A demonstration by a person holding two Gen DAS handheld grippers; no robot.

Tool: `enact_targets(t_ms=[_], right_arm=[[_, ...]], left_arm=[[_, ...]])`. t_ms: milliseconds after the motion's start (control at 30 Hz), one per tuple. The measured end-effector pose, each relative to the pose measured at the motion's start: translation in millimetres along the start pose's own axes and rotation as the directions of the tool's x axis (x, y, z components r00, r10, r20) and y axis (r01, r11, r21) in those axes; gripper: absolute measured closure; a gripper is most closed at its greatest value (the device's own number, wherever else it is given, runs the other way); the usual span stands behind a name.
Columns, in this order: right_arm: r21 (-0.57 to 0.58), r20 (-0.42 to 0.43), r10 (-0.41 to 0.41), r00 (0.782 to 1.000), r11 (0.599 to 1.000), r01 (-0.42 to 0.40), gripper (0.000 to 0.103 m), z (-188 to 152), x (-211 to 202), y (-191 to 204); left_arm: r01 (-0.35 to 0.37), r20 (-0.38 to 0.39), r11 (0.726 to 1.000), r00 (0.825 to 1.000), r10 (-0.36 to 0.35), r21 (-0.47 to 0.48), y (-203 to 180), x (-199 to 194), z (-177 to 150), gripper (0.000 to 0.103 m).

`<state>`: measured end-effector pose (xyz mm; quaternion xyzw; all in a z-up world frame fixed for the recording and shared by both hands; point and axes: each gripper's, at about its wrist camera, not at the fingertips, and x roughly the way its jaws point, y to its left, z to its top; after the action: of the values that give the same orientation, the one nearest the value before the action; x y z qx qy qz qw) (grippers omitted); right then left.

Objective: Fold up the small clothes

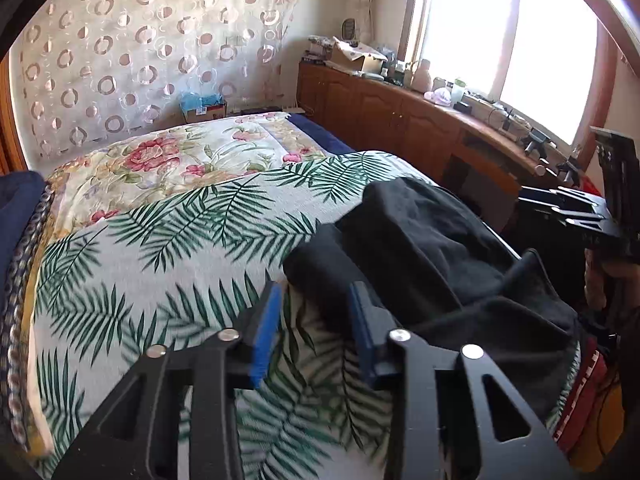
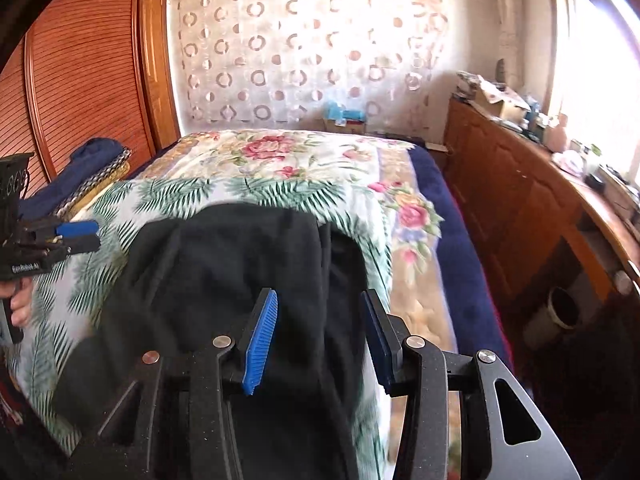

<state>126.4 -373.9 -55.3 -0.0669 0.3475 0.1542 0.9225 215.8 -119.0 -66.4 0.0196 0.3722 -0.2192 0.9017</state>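
Note:
A black garment (image 1: 420,240) (image 2: 240,260) lies rumpled on the palm-leaf bed cover (image 1: 160,260) (image 2: 100,280), near the bed's front edge. My left gripper (image 1: 315,292) hovers at the garment's left edge. Its blue pads (image 1: 266,332) stand apart over the leaf print, with no cloth pinched between them. My right gripper (image 2: 319,294) hangs over the garment's right part with its blue pads (image 2: 262,340) apart; the cloth lies below them, not clamped. Each gripper shows at the side of the other's view: the left gripper (image 2: 76,236) and the right gripper (image 1: 568,208), each in a hand.
A floral quilt (image 1: 180,156) (image 2: 272,152) covers the far half of the bed. A wooden cabinet (image 1: 400,116) (image 2: 520,200) with clutter runs under the window on the right. Folded navy bedding (image 2: 92,156) and a wardrobe (image 2: 80,72) stand left. A bin (image 2: 560,312) sits on the floor.

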Motion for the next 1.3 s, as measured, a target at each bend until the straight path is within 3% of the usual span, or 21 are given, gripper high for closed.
enact_targets(t_ms=[233,400,433,500,633,700,733,833,933,1067,1133,1300], right_arm=[[0.040,-0.127,0.061,0.990,0.998,-0.056,0.058,22,73,-7],[0.050,-0.185,0.064,0.981,0.997,-0.055,0.058,31,93,-8],[0.052,-0.181,0.067,0.981,0.997,-0.058,0.058,35,94,-7],[0.063,-0.175,0.071,0.982,0.996,-0.061,0.058,43,99,-9],[0.050,-0.213,0.047,0.976,0.998,-0.037,0.058,43,115,-3],[0.052,-0.220,0.073,0.973,0.997,-0.063,0.079,40,118,-3],[0.048,-0.211,0.097,0.973,0.995,-0.089,0.095,39,115,-2],[0.017,-0.112,0.090,0.990,0.996,-0.089,0.097,41,88,1],[0.026,0.026,0.084,0.996,0.996,-0.085,0.097,47,36,1],[0.040,0.185,0.058,0.981,0.997,-0.066,0.097,54,-34,0],[0.048,0.234,0.020,0.972,0.998,-0.032,0.097,56,-53,-3],[0.083,0.129,-0.030,0.991,0.996,0.019,0.097,60,-15,-11]], left_arm=[[0.029,-0.098,0.998,0.995,-0.035,-0.054,10,43,13,0.070],[0.032,-0.104,0.998,0.994,-0.036,-0.045,3,53,14,0.070],[0.036,-0.106,0.998,0.994,-0.041,-0.049,3,55,14,0.072],[0.037,-0.117,0.998,0.992,-0.043,-0.046,3,59,16,0.094],[0.019,-0.097,1.000,0.995,-0.020,-0.013,-2,55,19,0.098],[0.012,-0.064,1.000,0.998,-0.012,0.006,-6,45,22,0.098],[0.012,-0.038,1.000,0.999,-0.012,0.012,-8,37,24,0.098],[0.027,0.045,0.999,0.999,-0.028,0.024,-13,10,35,0.098],[0.044,0.148,0.998,0.988,-0.050,0.044,-19,-20,50,0.098],[0.014,0.242,0.999,0.970,-0.023,0.041,-22,-43,66,0.098],[-0.006,0.249,0.999,0.968,-0.002,0.032,-20,-36,73,0.098],[-0.051,0.141,0.998,0.989,0.046,0.028,-14,10,78,0.096]])
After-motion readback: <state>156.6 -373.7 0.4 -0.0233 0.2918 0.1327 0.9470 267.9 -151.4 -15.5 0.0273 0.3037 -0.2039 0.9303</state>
